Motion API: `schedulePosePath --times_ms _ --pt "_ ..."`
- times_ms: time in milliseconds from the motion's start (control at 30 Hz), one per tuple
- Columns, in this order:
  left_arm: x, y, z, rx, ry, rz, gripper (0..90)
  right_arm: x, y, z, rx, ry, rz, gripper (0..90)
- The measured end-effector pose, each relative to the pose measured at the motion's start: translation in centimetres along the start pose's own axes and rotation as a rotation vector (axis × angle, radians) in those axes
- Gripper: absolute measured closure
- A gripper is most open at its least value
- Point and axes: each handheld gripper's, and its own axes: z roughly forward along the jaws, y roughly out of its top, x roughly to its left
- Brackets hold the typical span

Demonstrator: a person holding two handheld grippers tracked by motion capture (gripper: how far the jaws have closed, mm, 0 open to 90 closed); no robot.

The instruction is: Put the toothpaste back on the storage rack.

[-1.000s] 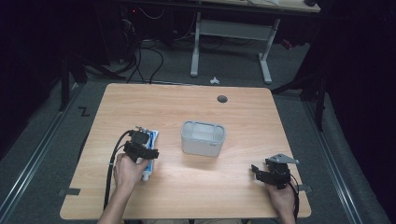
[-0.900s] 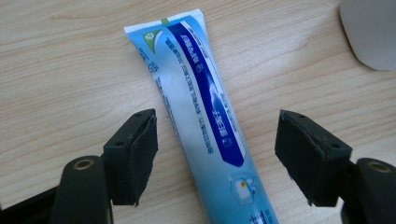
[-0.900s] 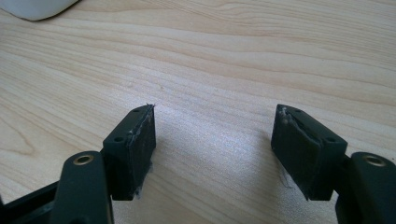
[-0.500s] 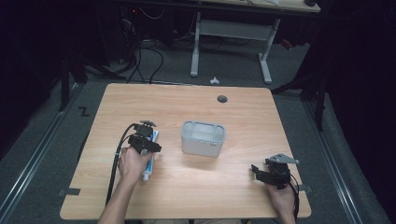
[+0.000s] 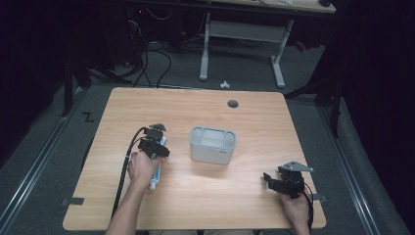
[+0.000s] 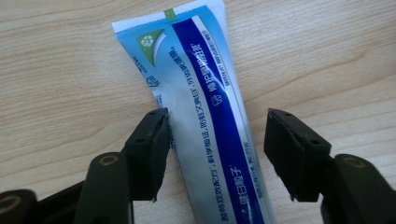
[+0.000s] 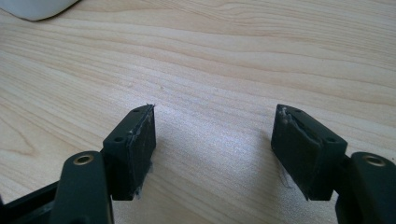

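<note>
wooden table [image 5: 244, 196], toothpaste tube [image 6: 205, 116] between closing left gripper [image 6: 215, 140] jaws

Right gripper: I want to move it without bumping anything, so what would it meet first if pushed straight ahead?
Probably the grey bin, off toward the left; before it the right gripper, jaws open, faces bare wooden table.

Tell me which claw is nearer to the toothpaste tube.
Left. The left claw straddles the toothpaste tube, its jaws just closing around it; the right claw rests far off across the table.
</note>
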Motion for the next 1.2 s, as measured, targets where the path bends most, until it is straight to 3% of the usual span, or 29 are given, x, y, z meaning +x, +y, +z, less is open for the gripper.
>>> schedulePosePath --times_ms 300,500,933,1200 --pt "0.4 0.3 0.5 0.039 0.009 -0.032 45.8 0.0 0.0 0.0 0.001 0.000 0.001 31.0" --pt "0.8 0.5 0.7 0.066 -0.015 -0.054 47.2 0.0 0.0 0.0 0.000 0.000 0.000 31.0" --pt "0.9 0.1 -0.3 0.024 -0.035 -0.021 67.4 0.0 0.0 0.0 0.000 0.000 0.003 31.0" --pt "0.7 -0.1 -0.8 0.008 -0.065 0.002 70.5 0.0 0.0 0.0 0.002 0.000 0.005 31.0"
